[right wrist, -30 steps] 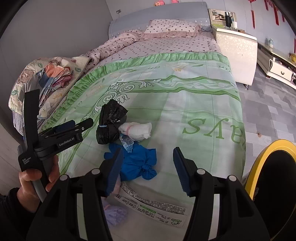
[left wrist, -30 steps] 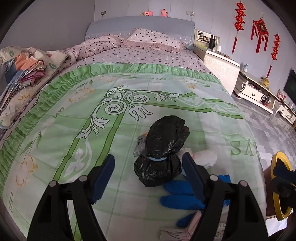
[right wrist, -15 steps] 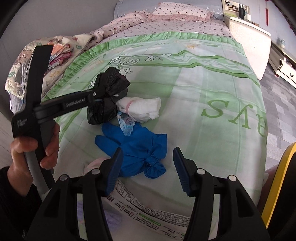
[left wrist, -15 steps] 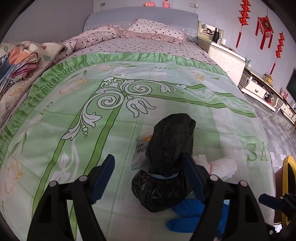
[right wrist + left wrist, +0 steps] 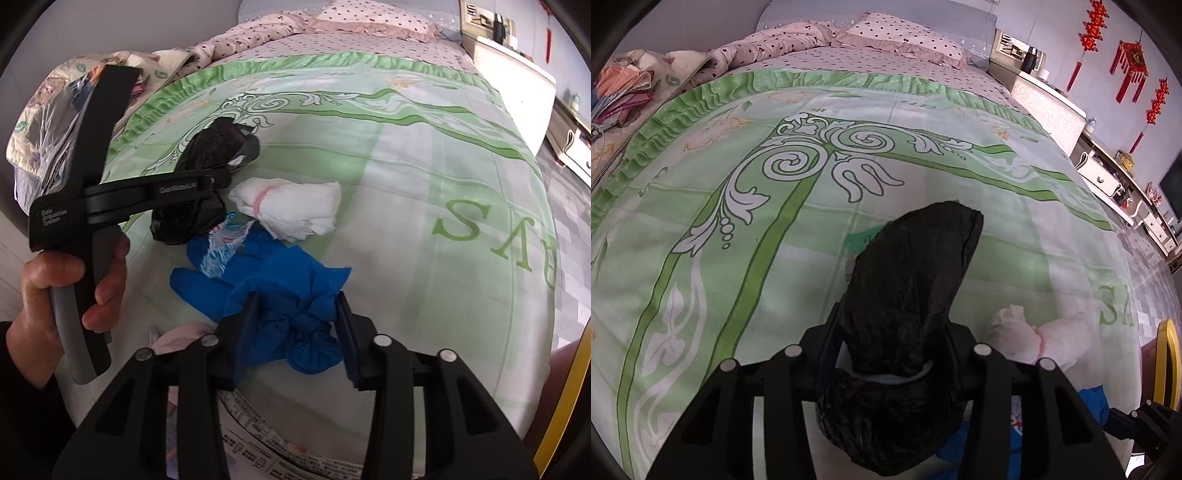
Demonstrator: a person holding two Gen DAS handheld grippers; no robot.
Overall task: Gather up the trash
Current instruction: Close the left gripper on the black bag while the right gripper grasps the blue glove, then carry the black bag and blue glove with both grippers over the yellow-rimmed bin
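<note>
Since the frame half a second back, the left tongs [image 5: 894,347] have gone from wide apart to clamped on the black bag [image 5: 908,295], pinching it just above its pale tie band. The right tongs [image 5: 295,332] have narrowed and moved forward: their pads now flank the knotted end of the blue glove bundle [image 5: 280,280], close on both sides, but whether they actually grip it I cannot tell.

Location: all trash lies on the green-patterned bed cover [image 5: 424,177], in one cluster near the foot of the bed.

Count of items in view:
- black bag: 1, touching the cover, held by the left tongs.
- blue glove bundle: 1, just in front of the black bag.
- white tissue wad [image 5: 291,210] tied with a pink band: 1, beside the black bag, touching the blue bundle.
- clear crinkled wrapper [image 5: 221,247]: 1, lying on the blue bundle.
- printed paper sheet [image 5: 251,417]: 1, under the right tongs.
- pink scrap [image 5: 181,334]: 1, partly hidden.

The left hand [image 5: 70,291] grips the tool's grey handle.
</note>
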